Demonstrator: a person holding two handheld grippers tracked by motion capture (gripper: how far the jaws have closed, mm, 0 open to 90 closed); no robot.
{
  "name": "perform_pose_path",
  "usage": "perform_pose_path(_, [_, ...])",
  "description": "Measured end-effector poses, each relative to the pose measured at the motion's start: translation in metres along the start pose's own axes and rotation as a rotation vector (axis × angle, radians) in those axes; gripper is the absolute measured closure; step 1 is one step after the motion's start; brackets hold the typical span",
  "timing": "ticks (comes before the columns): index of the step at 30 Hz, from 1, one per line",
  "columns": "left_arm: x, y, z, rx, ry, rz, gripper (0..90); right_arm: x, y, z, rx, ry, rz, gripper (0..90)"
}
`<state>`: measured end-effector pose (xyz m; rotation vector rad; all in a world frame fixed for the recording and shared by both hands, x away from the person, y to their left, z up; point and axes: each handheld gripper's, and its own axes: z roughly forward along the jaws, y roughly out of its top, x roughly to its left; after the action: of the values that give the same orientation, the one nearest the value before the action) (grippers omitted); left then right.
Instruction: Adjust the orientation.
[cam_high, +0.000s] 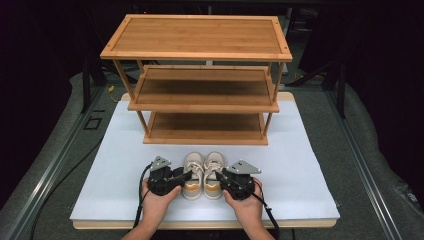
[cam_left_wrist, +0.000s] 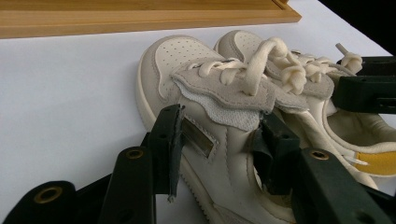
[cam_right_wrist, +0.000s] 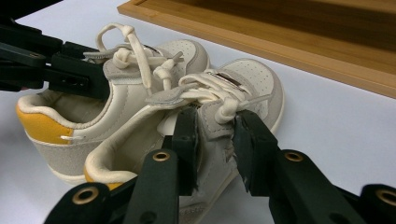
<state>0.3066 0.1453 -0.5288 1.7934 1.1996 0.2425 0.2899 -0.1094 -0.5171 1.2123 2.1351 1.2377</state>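
On the surface, the pair of shoes sits side by side near the 6 o'clock edge. The shelf rack stands behind them toward 12 o'clock, well apart.

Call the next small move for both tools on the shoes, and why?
Probably lift both shoes together. The left tool clamps the side wall of the left shoe, the right tool clamps the right shoe, both resting on the table before the rack.
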Motion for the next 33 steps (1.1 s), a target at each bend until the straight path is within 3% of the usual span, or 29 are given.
perform_pose_path(7, [-0.003,0.000,0.004,-0.019,0.010,-0.029,55.5,-0.003,0.002,0.002,0.004,0.014,0.001,70.3])
perform_pose_path(13, [-0.001,-0.002,0.004,-0.029,0.002,-0.022,54.9,-0.004,0.002,0.002,-0.002,0.011,0.010,69.5])
perform_pose_path(21, [-0.001,-0.005,0.000,-0.053,-0.005,-0.042,53.5,-0.003,-0.003,-0.001,-0.006,-0.005,0.116,58.8])
perform_pose_path(25, [-0.002,-0.008,-0.001,-0.075,-0.003,-0.046,52.4,-0.004,-0.006,-0.001,-0.019,-0.014,0.166,56.8])
perform_pose_path(27, [-0.002,-0.010,0.000,-0.086,0.001,-0.054,52.0,-0.003,-0.007,0.000,-0.023,0.006,0.202,56.3])
perform_pose_path(33, [0.000,-0.016,0.002,-0.120,-0.010,-0.090,51.1,0.002,-0.010,0.003,-0.060,-0.028,0.249,55.5])
